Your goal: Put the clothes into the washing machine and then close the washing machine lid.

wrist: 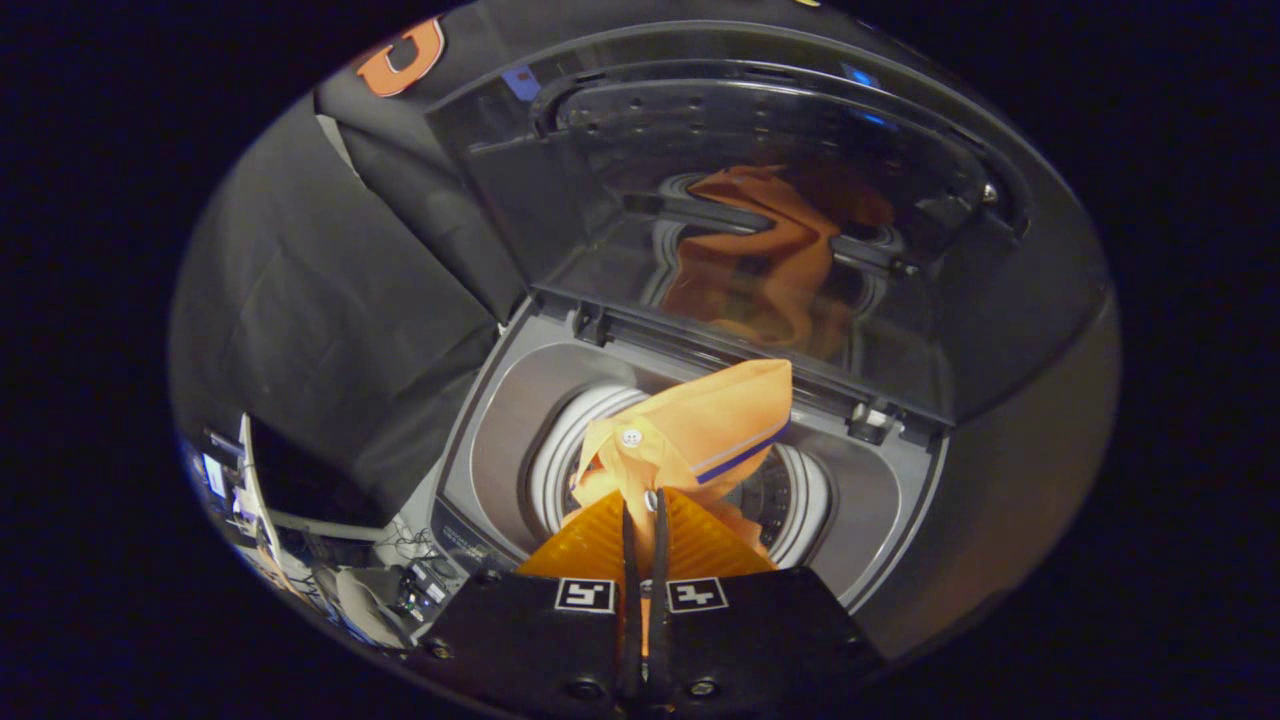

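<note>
Partly hidden — shirt (700,430) in gripper (645,515)

Gripper (645,520): two fingers pressed nearly together, only a thin slit between them.
Fingers (600,545): ridged, wedge-shaped, narrowing toward the tips.
Body: two flat black blocks side by side, matte finish.
Markings: one square black-and-white tag on each block, next to the slit.
Screws: round dark heads along the blocks' near edge and outer corners.
</note>
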The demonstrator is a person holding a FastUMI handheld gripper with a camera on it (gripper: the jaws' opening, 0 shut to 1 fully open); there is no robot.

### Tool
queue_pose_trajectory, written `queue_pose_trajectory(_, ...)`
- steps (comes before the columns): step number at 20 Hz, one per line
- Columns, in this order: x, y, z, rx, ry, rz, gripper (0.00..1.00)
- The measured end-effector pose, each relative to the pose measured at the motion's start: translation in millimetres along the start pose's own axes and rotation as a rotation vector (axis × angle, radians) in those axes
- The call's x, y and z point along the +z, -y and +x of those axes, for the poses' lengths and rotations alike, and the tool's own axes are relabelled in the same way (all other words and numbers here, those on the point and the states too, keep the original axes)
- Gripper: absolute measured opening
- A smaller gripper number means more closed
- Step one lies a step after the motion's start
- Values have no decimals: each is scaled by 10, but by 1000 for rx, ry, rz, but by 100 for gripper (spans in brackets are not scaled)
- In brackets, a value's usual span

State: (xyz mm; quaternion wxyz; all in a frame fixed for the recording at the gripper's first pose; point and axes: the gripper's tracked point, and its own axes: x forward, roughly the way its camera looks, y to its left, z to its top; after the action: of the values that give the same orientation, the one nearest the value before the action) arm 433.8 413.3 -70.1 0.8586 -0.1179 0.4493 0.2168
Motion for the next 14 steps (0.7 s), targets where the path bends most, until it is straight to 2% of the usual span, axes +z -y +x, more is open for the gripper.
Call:
queue_pose_trajectory(3,-44,0,-22,1,-12,0,8)
queue_pose_trajectory(5,-26,-78,-57,30,5,-16,15)
queue_pose_trajectory(9,71,-3,-143,-44,83,-46,95)
queue_pose_trajectory(14,44,11,-199,-68,100,-50,92)
